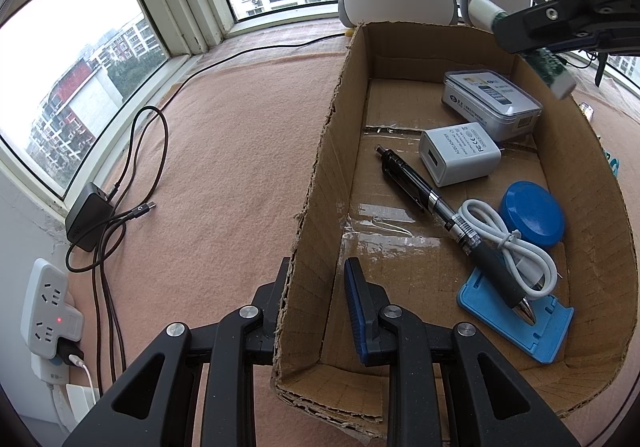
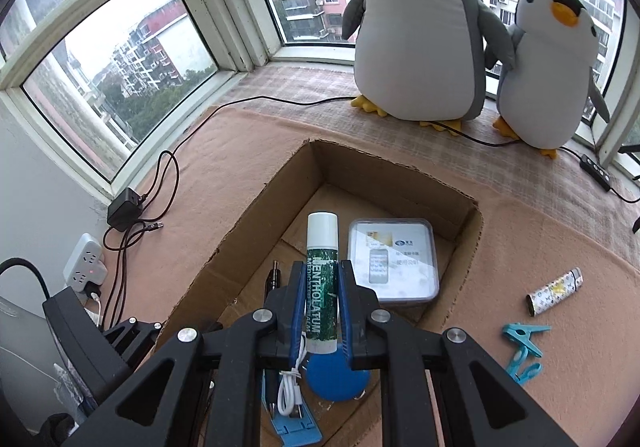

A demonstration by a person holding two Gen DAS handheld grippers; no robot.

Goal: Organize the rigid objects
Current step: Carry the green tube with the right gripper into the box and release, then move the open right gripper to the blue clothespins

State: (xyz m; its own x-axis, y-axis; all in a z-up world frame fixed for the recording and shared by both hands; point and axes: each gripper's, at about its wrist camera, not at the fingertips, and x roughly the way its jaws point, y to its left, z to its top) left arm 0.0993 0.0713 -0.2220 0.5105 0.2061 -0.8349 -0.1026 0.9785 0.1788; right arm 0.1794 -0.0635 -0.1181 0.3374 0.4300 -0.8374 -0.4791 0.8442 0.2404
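An open cardboard box point(image 1: 320, 175) point(image 2: 256, 215) sits on the pink mat. Inside lie a clear plastic case point(image 1: 490, 103) point(image 2: 392, 259), a white USB charger point(image 1: 460, 153), a black pen point(image 1: 448, 219), a white cable point(image 1: 516, 247), a blue round lid point(image 1: 534, 213) point(image 2: 338, 379) and a blue phone stand point(image 1: 516, 323). My left gripper point(image 1: 320, 267) straddles the box's left wall, one finger each side, with a gap at the inner pad. My right gripper point(image 2: 320, 271) is shut on a green and white Mentholatum stick point(image 2: 321, 279) point(image 1: 486, 11), held above the box.
Two plush penguins point(image 2: 416, 31) stand by the window behind the box. A patterned lipstick tube point(image 2: 554, 291) and a teal clip point(image 2: 522, 347) lie on the mat right of the box. A black adapter with cables point(image 1: 88, 217) and a power strip point(image 1: 48, 307) are at the left.
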